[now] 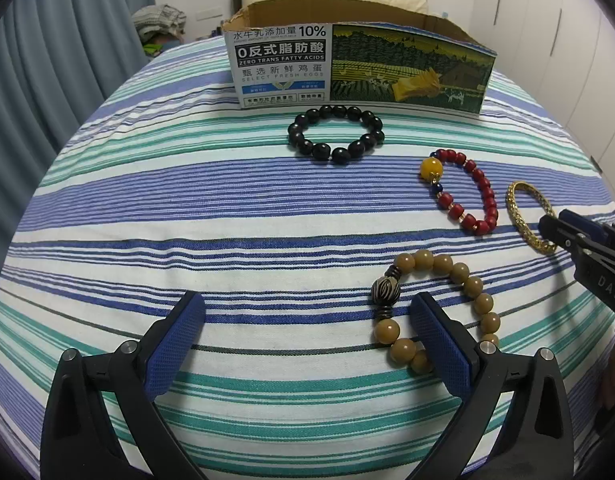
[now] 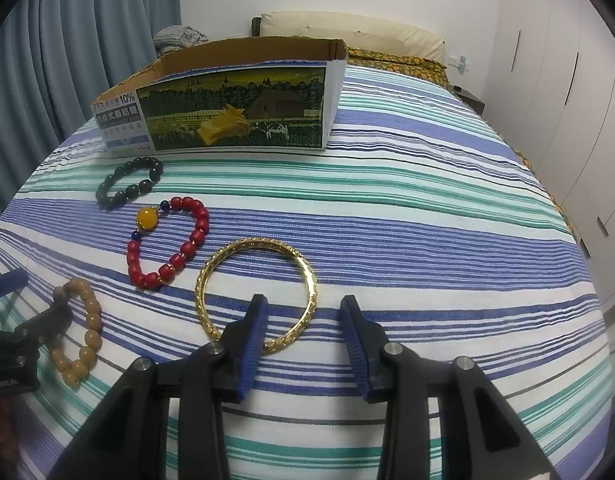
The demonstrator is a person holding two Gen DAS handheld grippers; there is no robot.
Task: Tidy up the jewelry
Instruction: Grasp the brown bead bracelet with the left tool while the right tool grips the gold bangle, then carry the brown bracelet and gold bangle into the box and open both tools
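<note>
- Left gripper (image 1: 307,316): jaws spread wide and holding nothing. It sits low over the striped bedspread (image 1: 227,208). Its right finger lies inside the loop of the tan bead bracelet (image 1: 439,308).
- Right gripper (image 2: 303,320): jaws moderately apart and holding nothing. They straddle the near right arc of the gold bangle (image 2: 257,292); the left finger sits inside the ring and the right finger outside it. Contact with the bangle cannot be confirmed.
- Red bead bracelet (image 2: 167,242): lies flat just beyond the bangle and carries one large yellow bead.
- Black bead bracelet (image 1: 335,134): lies flat, close in front of the cardboard box (image 1: 359,68).
- Cardboard box: open at the top and printed with a farm scene; it stands on the bed beyond all four pieces.
</note>
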